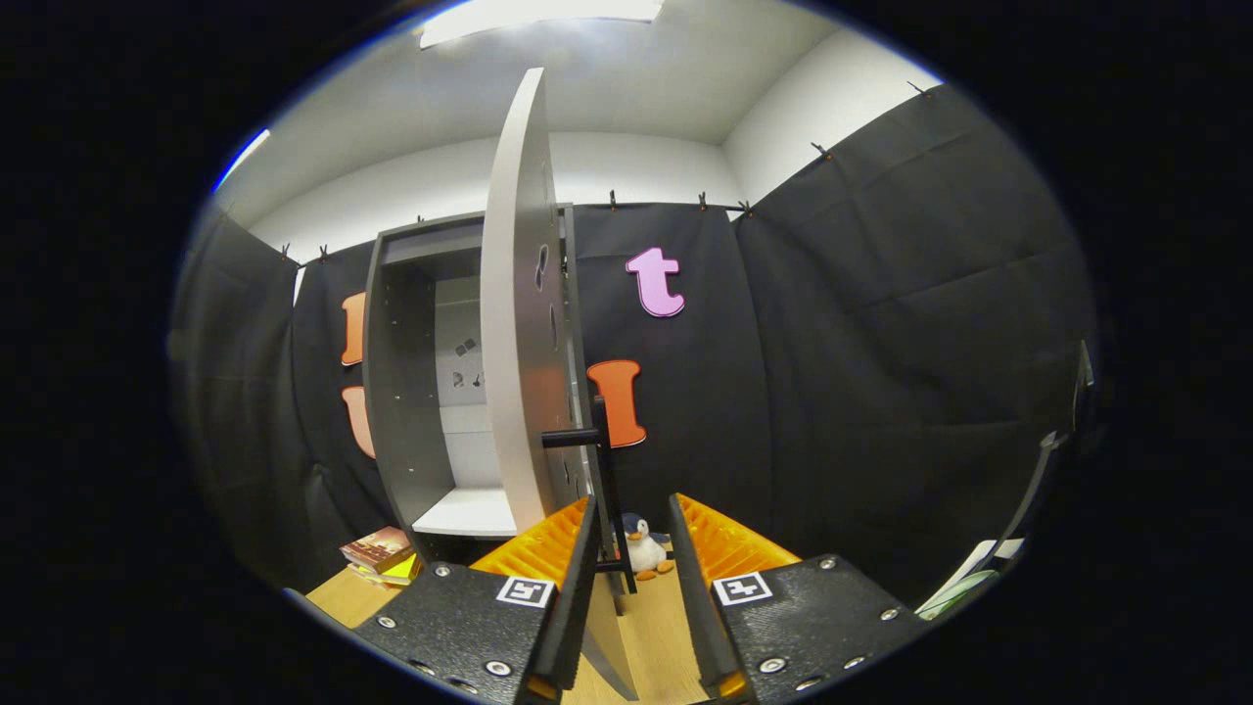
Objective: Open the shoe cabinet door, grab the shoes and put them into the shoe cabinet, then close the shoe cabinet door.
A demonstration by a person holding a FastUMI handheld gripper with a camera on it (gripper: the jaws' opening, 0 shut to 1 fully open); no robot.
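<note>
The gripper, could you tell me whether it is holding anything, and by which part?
The gripper straddles the cabinet door's black bar handle; its jaws stand apart, and whether they press on the handle cannot be told.

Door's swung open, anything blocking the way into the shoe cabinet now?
Nothing visible blocks the shoe cabinet opening or its white shelf. The door stands edge-on, its black handle between the open tool fingers. A toy penguin sits beyond them.

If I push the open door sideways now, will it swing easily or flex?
The door looks like a thin rigid panel, so it will probably swing as one piece rather than flex. Its bar handle stands between the open tongs, which likely gives good leverage. The cabinet looks tall and narrow, so a hard shove might rock it.
</note>
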